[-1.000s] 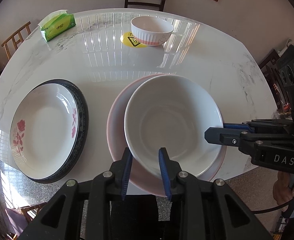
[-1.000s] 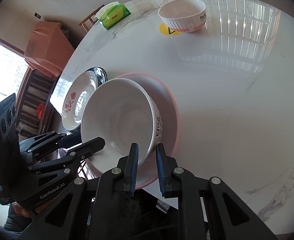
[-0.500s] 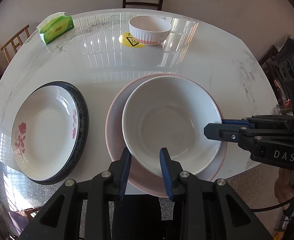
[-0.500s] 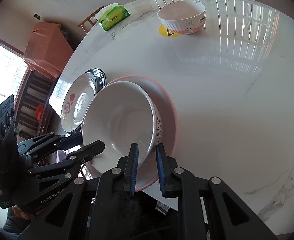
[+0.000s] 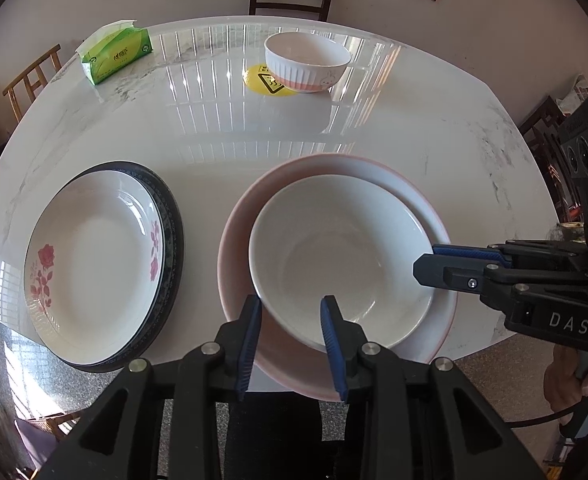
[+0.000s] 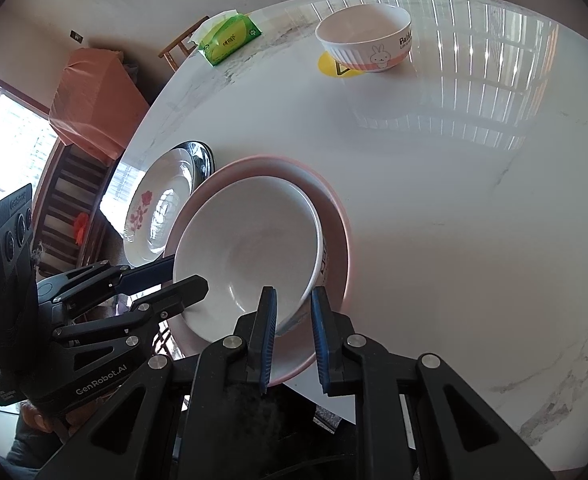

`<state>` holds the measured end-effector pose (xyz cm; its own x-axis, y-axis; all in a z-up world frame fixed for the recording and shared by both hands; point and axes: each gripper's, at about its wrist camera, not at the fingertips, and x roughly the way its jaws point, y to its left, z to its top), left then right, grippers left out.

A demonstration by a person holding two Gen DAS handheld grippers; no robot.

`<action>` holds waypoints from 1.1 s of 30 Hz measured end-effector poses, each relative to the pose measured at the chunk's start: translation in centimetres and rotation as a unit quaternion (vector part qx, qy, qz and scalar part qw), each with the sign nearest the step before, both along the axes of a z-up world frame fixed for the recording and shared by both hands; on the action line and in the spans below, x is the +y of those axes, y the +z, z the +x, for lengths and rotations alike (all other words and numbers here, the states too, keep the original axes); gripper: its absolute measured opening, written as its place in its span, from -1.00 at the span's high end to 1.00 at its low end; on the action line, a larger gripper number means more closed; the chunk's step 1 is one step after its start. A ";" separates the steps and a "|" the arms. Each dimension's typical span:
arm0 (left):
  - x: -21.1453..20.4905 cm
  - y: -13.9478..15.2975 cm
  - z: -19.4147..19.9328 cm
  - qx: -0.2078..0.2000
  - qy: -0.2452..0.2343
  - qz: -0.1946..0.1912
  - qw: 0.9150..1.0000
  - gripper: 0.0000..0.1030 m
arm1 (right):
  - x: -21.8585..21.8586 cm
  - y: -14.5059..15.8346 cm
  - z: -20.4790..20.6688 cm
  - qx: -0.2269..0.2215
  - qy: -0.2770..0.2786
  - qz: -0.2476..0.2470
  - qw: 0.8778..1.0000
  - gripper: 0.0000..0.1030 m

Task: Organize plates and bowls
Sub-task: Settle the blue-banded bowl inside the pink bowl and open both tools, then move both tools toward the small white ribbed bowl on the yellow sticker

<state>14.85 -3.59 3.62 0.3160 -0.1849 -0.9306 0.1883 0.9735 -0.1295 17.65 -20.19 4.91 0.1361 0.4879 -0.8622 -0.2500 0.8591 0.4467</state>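
From the left wrist, the left gripper [image 5: 290, 300] straddles the near rim of the white bowl [image 5: 342, 256], one pad outside the wall and one inside. The gap is moderate, and whether the pads press on the rim cannot be told. The empty bowl sits inside the wider pink plate [image 5: 238, 240], which lies straight ahead of the jaws at the near edge of the marble table [image 5: 254, 132]. To the right of the jaws, the right gripper [image 5: 424, 264] reaches in sideways with its fingers almost together, nipping the bowl's right rim. Part of a person's hand [image 5: 574, 384] shows on its handle. To the left of the jaws, an empty rose-patterned plate [image 5: 94, 248] rests in a dark-rimmed plate [image 5: 174, 240]. Far ahead, an empty ribbed bowl [image 5: 306, 64] stands partly on a yellow sticker [image 5: 258, 80], with a green tissue pack [image 5: 116, 56] further left. The right wrist view confirms the right jaws are narrowly closed on the white bowl's near rim. It alone shows dark lettering [image 6: 325, 260] on the bowl's outer wall, just ahead of the right pad. It also shows the rabbit printed on the ribbed bowl head-on, and an orange-covered object [image 6: 94, 96] beyond the table, far left of the jaws. The left gripper comes in from the left here, one finger outside the bowl's rim and one over its inside.
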 end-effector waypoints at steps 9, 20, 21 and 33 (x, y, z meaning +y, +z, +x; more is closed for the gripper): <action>1.3 1.7 -0.1 -0.017 -0.005 -0.026 1.000 0.31 | -2.3 0.4 -0.1 -0.009 -0.025 0.067 0.997 0.51; 2.5 5.5 2.5 -0.103 0.015 -0.032 0.994 -0.18 | -6.5 2.9 2.8 -0.089 -0.094 -0.012 0.992 -0.20; 2.5 5.8 2.9 -0.114 0.012 -0.035 0.993 -0.22 | -6.8 3.1 3.4 -0.095 -0.100 -0.018 0.990 -0.43; 1.1 4.6 13.2 -0.118 -0.013 -0.052 0.992 -0.37 | -9.2 5.2 11.9 -0.134 -0.156 -0.025 0.978 -0.87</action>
